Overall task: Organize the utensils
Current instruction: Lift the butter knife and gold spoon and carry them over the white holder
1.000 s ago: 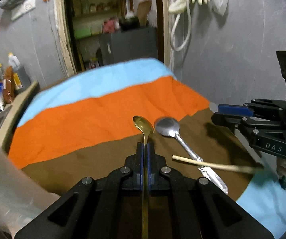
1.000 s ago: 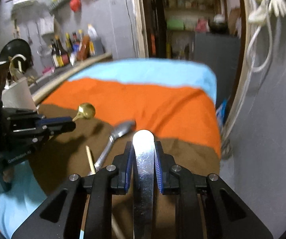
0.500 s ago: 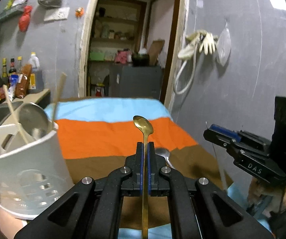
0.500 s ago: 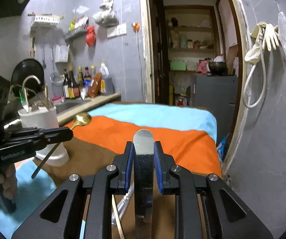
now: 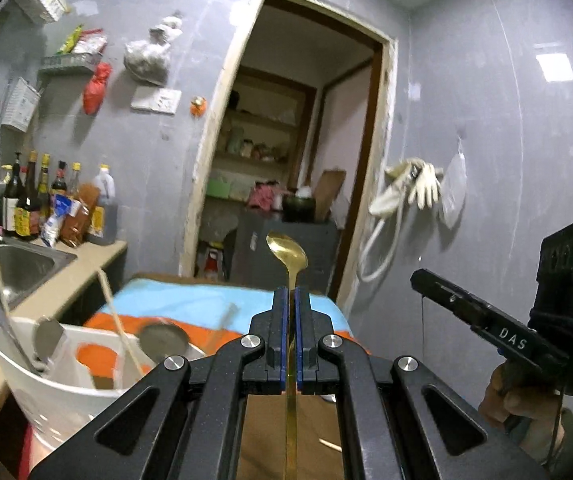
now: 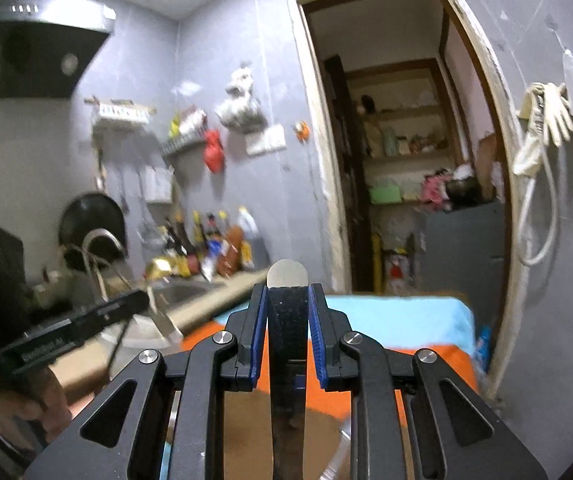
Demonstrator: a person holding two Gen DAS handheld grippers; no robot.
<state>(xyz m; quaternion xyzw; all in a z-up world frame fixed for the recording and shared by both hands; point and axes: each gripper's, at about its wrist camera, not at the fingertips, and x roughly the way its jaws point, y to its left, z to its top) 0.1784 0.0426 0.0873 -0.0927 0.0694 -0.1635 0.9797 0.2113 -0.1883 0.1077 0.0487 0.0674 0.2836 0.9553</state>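
Left hand-held gripper (image 5: 291, 300) level, clamped on gold spoon (image 5: 287, 255); right hand-held gripper (image 6: 287, 300) level, gripping knife (image 6: 287, 320)

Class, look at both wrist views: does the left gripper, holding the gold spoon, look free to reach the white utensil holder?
Probably yes. The left gripper is shut on the gold spoon, and the white utensil holder sits low to its left with its top open. Nothing visible blocks the way, though utensils already stand inside it.
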